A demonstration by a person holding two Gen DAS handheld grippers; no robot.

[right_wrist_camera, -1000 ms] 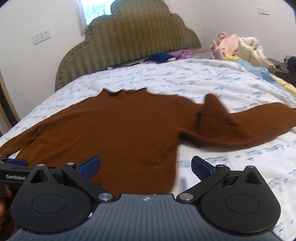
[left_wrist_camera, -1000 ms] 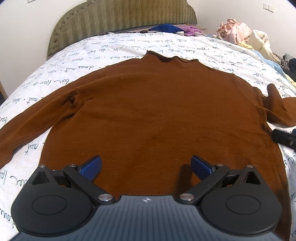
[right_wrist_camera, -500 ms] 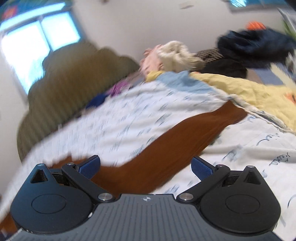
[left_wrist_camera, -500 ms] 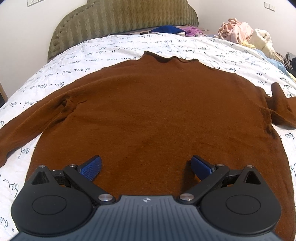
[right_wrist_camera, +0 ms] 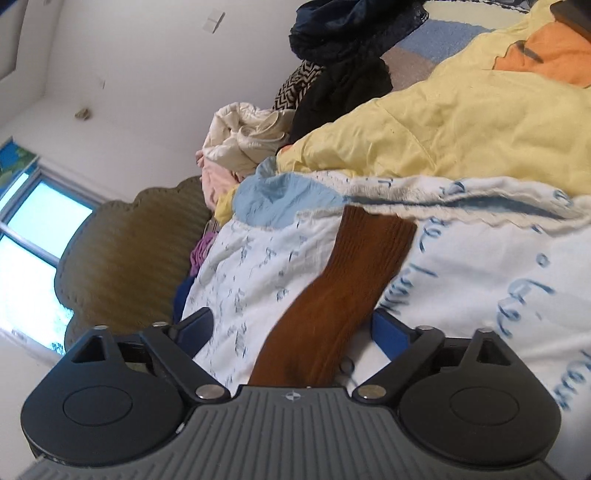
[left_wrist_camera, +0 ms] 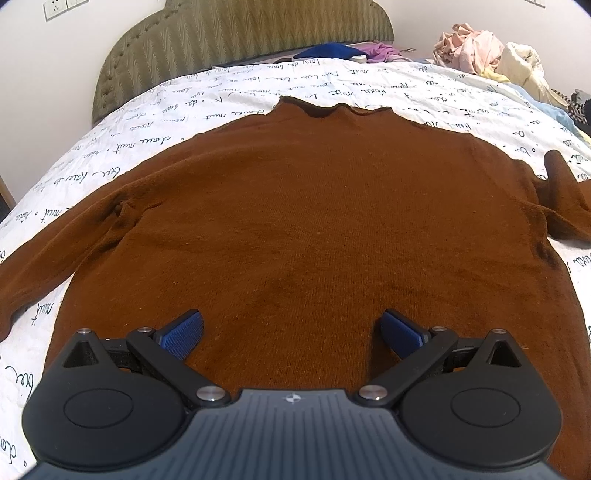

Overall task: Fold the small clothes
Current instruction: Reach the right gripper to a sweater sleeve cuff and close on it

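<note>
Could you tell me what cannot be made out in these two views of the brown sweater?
- Sweater hem: left wrist view, hidden behind the left claw.
- Left sleeve end: cut off by that picture's edge.
- Sleeve to body: right wrist view, hidden under the right claw.
- Bedspread lettering: blurred.

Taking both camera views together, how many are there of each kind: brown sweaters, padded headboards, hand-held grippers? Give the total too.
Brown sweater: 1
Green headboard: 1
Grippers: 2, the left gripper and the right gripper; the right one's jaws have just been closing, with the sweater's sleeve between them
Total: 4
</note>
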